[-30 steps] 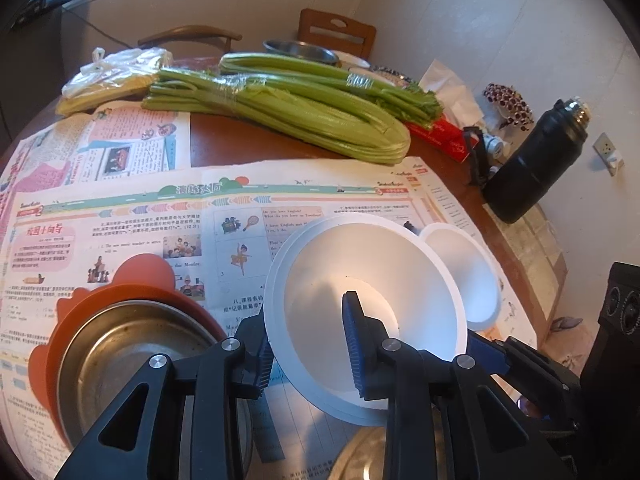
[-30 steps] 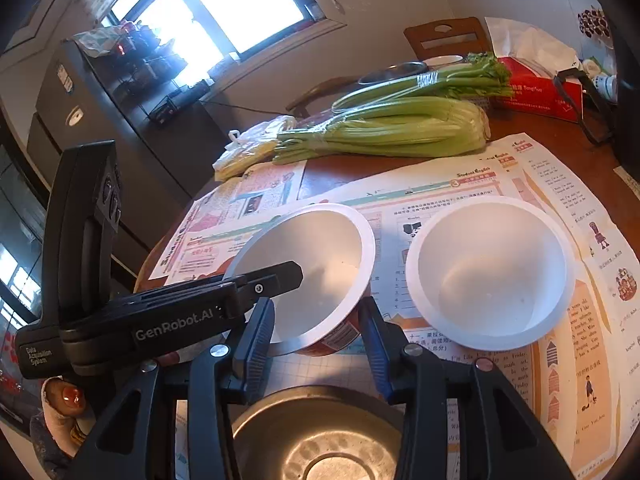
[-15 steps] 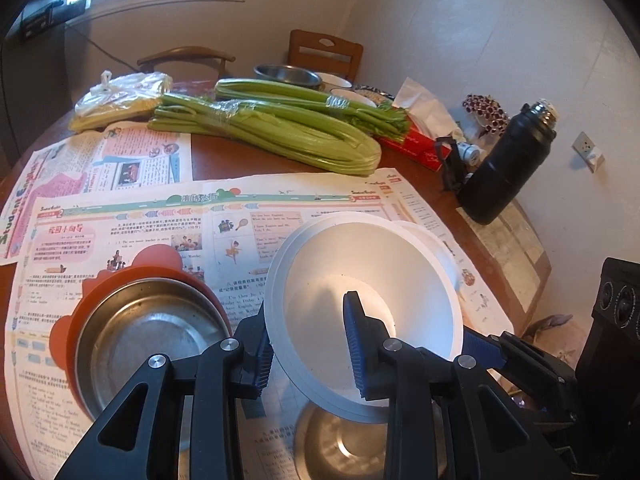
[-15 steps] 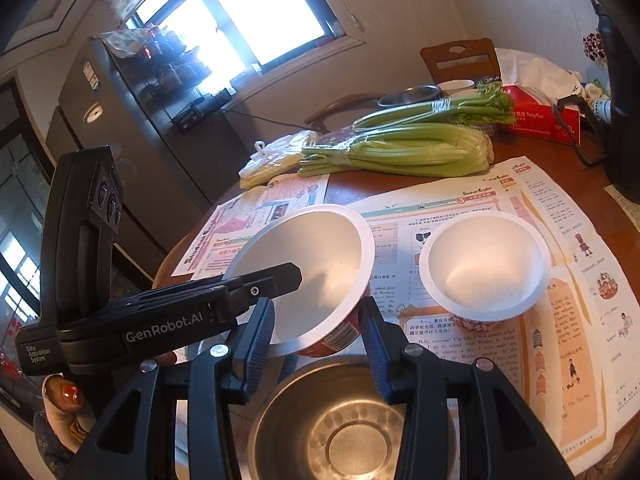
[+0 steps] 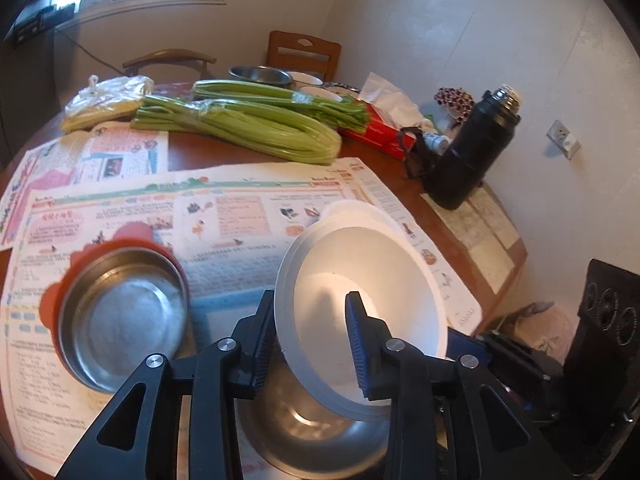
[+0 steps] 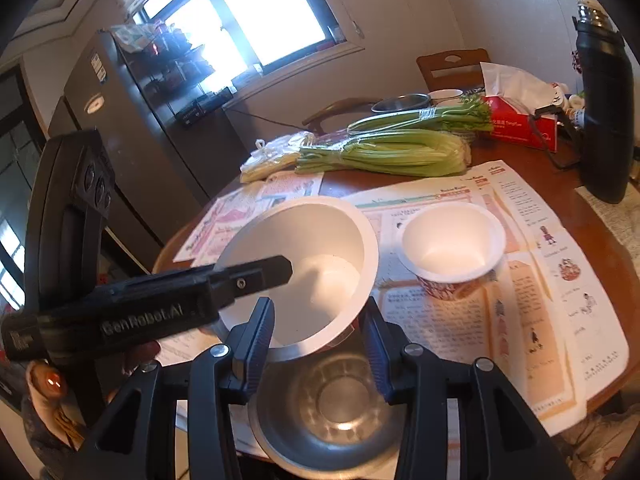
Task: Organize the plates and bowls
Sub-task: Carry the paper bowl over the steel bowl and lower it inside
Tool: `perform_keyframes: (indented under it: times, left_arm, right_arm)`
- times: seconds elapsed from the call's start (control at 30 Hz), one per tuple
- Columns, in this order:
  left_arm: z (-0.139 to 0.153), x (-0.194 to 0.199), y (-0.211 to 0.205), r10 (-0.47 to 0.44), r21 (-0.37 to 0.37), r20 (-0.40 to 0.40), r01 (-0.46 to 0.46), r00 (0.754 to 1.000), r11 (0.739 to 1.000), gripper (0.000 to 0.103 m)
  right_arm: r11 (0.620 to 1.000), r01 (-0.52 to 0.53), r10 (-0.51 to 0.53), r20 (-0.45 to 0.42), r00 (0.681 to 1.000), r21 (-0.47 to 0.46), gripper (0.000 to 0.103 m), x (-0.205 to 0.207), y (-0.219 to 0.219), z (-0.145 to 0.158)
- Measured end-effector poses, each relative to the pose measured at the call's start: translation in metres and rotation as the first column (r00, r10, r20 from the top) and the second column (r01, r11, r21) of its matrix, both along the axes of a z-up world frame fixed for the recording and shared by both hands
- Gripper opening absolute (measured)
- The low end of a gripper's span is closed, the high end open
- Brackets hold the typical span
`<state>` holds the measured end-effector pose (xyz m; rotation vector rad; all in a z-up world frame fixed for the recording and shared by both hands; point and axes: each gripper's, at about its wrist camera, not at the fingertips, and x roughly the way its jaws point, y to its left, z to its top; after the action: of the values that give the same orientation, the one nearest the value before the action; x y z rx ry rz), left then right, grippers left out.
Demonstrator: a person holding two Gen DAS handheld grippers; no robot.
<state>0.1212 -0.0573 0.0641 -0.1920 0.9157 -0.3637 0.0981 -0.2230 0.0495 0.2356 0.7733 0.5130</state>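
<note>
Only in the left wrist view: a red-rimmed steel bowl [image 5: 120,312] on the newspaper [image 5: 240,216], lower left. Only in the right wrist view: all of the small white bowl [image 6: 452,240], upright at right of centre, plus part of a hand [image 6: 48,384] at the lower left edge. From the left, just a sliver of that small bowl's rim, behind the large one.

Both tools angled down toward the table, meeting at the large white bowl [image 5: 360,280], tilted, at centre bottom above a plain steel bowl [image 6: 328,408].

Left gripper [image 5: 311,300] astride the large bowl's wall, one finger inside, one outside at the rim; jaws just now widening a little, wall between them; cannot tell whether the pads press on it. Right gripper [image 6: 317,308] clamped on the same bowl's lower body, one pad on each side.
</note>
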Motion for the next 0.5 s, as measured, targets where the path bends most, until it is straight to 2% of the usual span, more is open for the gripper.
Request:
perform_keyframes:
  times: [0.2,0.3,0.5]
  left_arm:
    - [-0.003,-0.018,-0.018,-0.031,0.033,0.001,0.031,1.000,0.999,0.037]
    - [-0.006,-0.020,-0.019,-0.022,0.021,-0.016,0.022,1.000,1.000,0.038]
    - [-0.015,-0.025,-0.025,-0.006,0.059,-0.032,0.008,0.999,0.998,0.039]
  right_arm:
    - [1.000,0.014,-0.014,-0.004,1.000,-0.022,0.045,-0.018,-0.012,-0.003]
    - [1.000,0.009,-0.009,0.005,1.000,-0.027,0.045,-0.023,-0.013,0.000]
    - [0.999,-0.011,0.011,-0.003,1.000,-0.036,0.045,-0.029,-0.013,-0.007]
